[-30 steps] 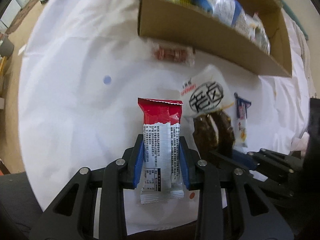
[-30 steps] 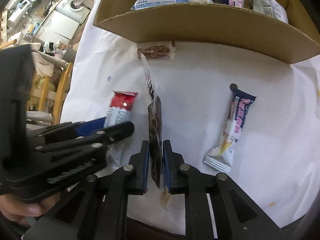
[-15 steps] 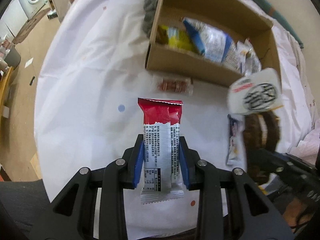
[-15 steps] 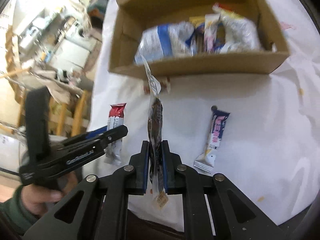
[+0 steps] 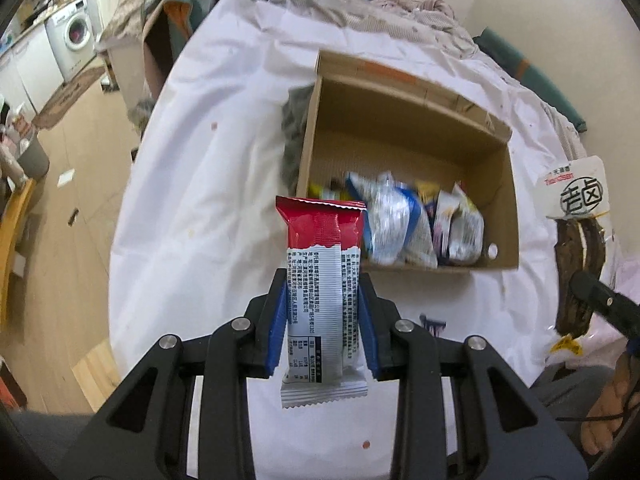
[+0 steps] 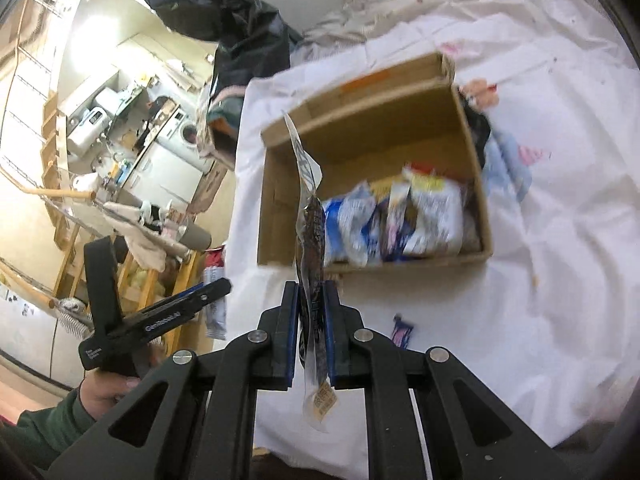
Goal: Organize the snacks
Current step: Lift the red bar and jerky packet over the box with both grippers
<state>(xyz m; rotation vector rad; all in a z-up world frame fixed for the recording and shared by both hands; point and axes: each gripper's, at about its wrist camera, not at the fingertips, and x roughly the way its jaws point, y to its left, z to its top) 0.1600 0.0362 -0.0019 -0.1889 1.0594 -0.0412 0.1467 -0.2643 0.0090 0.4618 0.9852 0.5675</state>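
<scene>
My left gripper (image 5: 323,320) is shut on a red and white snack bar (image 5: 323,280), held upright high above the white-covered table, short of the open cardboard box (image 5: 404,128). My right gripper (image 6: 311,320) is shut on a clear packet of brown snack with a white top (image 6: 310,232), seen edge-on; it also shows in the left wrist view (image 5: 578,248) at the right. The box (image 6: 360,120) holds several packets (image 6: 392,220). The left gripper (image 6: 176,312) shows at the left of the right wrist view.
A blue snack bar (image 6: 402,332) lies on the white cloth (image 6: 540,260) in front of the box; its end shows in the left wrist view (image 5: 432,324). A dark cloth (image 5: 294,132) lies left of the box. Floor, washing machine (image 5: 74,44) and furniture lie beyond the table's left edge.
Both grippers have risen well above the table with their snacks, so the box interior now shows from above. The small red packet by the box is no longer in view.
</scene>
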